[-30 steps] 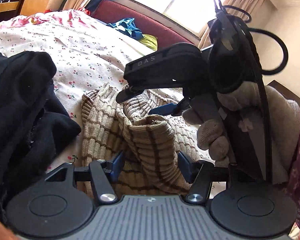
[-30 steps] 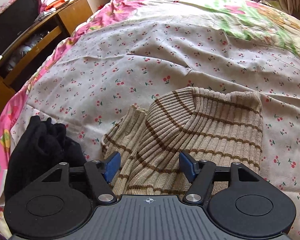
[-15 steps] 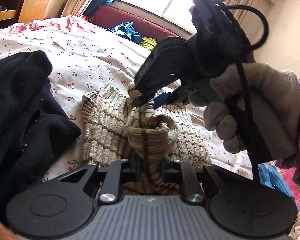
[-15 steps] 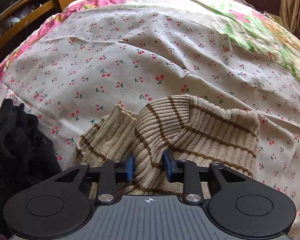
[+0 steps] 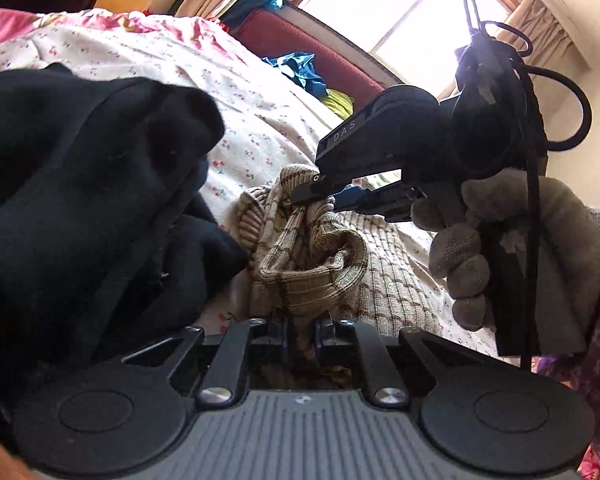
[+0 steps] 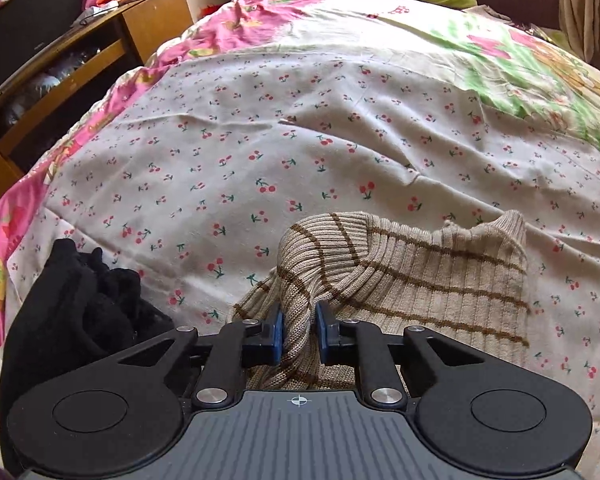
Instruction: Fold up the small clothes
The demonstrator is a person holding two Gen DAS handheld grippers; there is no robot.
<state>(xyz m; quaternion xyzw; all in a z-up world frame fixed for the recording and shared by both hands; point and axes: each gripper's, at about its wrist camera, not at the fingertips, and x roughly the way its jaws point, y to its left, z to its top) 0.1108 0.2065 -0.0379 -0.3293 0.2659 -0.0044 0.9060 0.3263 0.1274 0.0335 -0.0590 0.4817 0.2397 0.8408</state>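
Bed [image 6: 300, 140] with a cherry-print sheet; a black garment [image 6: 80, 312] lies at its near left edge. Beside it, a beige striped knit garment [image 6: 420, 280] lies bunched on the sheet. Left gripper [image 5: 300, 330] and right gripper [image 6: 298, 332] each pinch a fold of the knit, jaws closing.

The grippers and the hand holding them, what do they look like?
Both grippers, left and right, are black, with blue pads, silver pivot screws, round side discs and a ribbed grey plate. The left wrist view shows white "DAS" lettering and looping black cables on the right one, a grey knit glove and a purple floral sleeve.
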